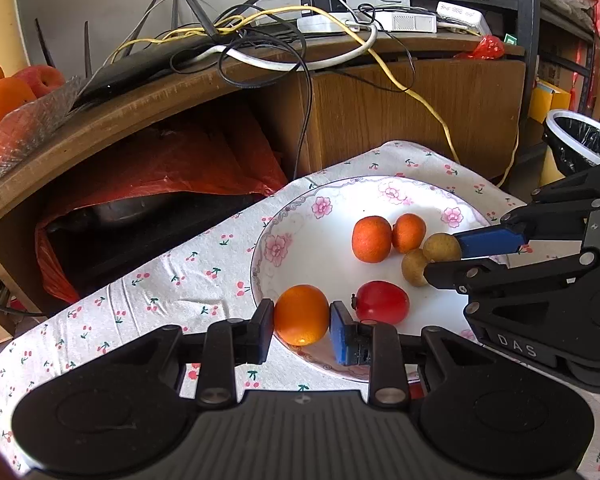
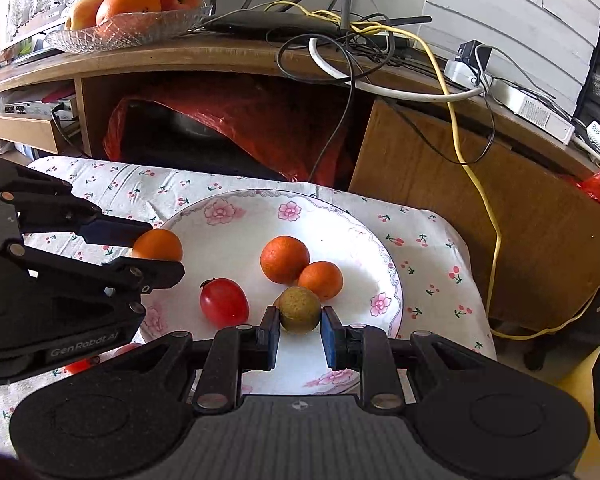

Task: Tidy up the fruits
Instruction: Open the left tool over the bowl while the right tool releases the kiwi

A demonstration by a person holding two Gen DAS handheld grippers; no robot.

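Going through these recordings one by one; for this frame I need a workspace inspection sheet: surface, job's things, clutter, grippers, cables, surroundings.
Surface: cherry-print cloth under a floral plate.
Job's things: on the plate, two small oranges, a red tomato and a brown longan.
Grippers: left gripper shut on an orange fruit at the plate's rim; right gripper shut on a second longan over the plate.
Clutter: something small and red on the cloth, mostly hidden.
Cables: yellow cable, black and white leads hang off the wooden desk.
Surroundings: glass fruit bowl on the desk, red bag beneath, lined bin.
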